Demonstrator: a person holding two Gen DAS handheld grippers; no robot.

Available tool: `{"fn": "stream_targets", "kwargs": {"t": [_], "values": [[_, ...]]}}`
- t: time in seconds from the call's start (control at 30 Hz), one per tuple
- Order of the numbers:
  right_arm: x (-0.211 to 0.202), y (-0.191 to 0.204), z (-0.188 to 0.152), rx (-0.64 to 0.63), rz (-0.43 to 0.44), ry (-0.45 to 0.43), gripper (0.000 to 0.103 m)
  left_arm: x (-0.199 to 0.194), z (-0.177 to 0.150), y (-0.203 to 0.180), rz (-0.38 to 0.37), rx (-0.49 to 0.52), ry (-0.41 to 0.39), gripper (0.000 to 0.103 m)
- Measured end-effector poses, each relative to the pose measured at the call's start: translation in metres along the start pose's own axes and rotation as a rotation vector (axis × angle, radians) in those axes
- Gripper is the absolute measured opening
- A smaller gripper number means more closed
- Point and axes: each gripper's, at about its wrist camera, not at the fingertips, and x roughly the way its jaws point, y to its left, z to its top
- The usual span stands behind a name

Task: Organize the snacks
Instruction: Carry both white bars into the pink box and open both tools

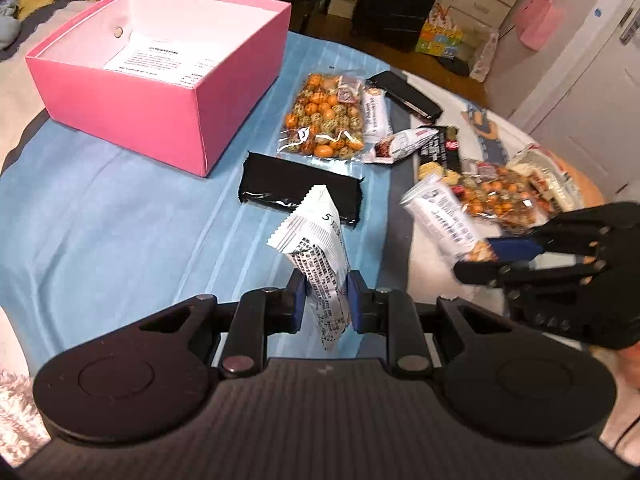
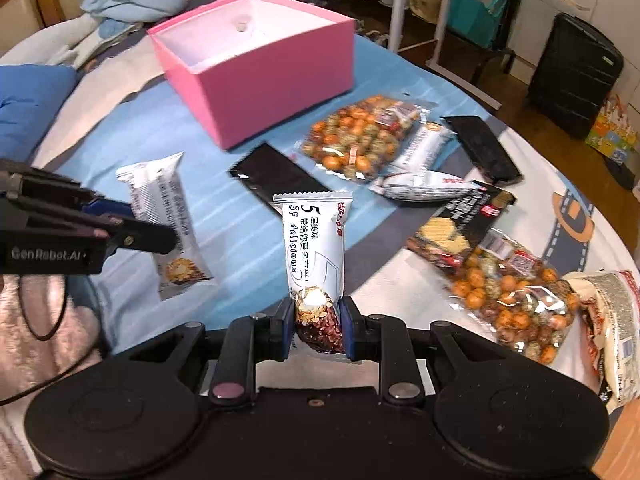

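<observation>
Above the blue sheet (image 1: 120, 200), each gripper's jaws are clamped on a white snack bar: left gripper (image 1: 327, 298), right gripper (image 2: 316, 326); pink box (image 1: 168, 116) beyond.

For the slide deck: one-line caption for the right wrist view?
Right tool grips a white snack bar above the blue cloth; pink box open beyond.
</observation>
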Motion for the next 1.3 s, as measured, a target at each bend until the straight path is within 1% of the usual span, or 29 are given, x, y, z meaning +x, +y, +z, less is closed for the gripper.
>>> {"fn": "stream_targets", "kwargs": {"t": [0.07,0.17,0.23,0.3,0.4,0.5,0.6,0.7,0.77,0.9,0.97,1.1,1.17,1.2,1.27,1.3], "values": [[-0.005,0.008,0.002,-0.012,0.008,-0.004,0.028,-0.01,0.003,0.002,-0.009,0.0,-0.012,0.021],[-0.015,0.018,0.011,-0.036,0.004,-0.017,0.028,-0.026,0.009,0.003,0.018,0.02,-0.046,0.021],[-0.023,0.022,0.021,-0.056,-0.014,-0.031,0.028,-0.033,0.015,0.005,0.007,0.018,-0.05,0.021],[-0.029,0.023,0.031,-0.056,-0.005,-0.04,0.028,-0.04,0.023,0.008,-0.01,0.014,-0.052,0.021],[-0.038,0.024,0.052,-0.059,0.011,-0.061,0.028,-0.055,0.039,0.011,-0.006,0.024,-0.078,0.021],[-0.045,0.025,0.08,-0.07,0.022,-0.084,0.028,-0.068,0.059,0.019,0.004,0.025,-0.107,0.021],[-0.048,0.029,0.107,-0.094,0.016,-0.109,0.028,-0.08,0.079,0.041,-0.022,-0.019,-0.146,0.021],[-0.048,0.032,0.136,-0.113,0.02,-0.129,0.028,-0.084,0.099,0.063,0.016,-0.054,-0.177,0.021],[-0.043,0.034,0.154,-0.128,0.026,-0.136,0.028,-0.08,0.113,0.076,0.042,-0.077,-0.177,0.021],[-0.02,0.041,0.188,-0.157,0.039,-0.134,0.028,-0.059,0.145,0.094,0.06,-0.093,-0.162,0.021],[-0.002,0.043,0.206,-0.169,0.038,-0.126,0.028,-0.044,0.163,0.104,0.054,-0.109,-0.153,0.021],[0.036,0.041,0.238,-0.207,0.022,-0.126,0.028,-0.002,0.201,0.133,0.041,-0.178,-0.11,0.021],[0.058,0.037,0.251,-0.244,0.039,-0.126,0.028,0.021,0.214,0.155,0.023,-0.256,-0.094,0.021],[0.067,0.035,0.256,-0.248,0.034,-0.122,0.028,0.032,0.218,0.164,0.024,-0.287,-0.08,0.021],[0.088,0.032,0.266,-0.263,0.03,-0.091,0.028,0.05,0.221,0.173,0.06,-0.303,-0.05,0.021],[0.095,0.031,0.269,-0.27,0.035,-0.087,0.028,0.059,0.222,0.178,0.059,-0.309,-0.041,0.021]]}}
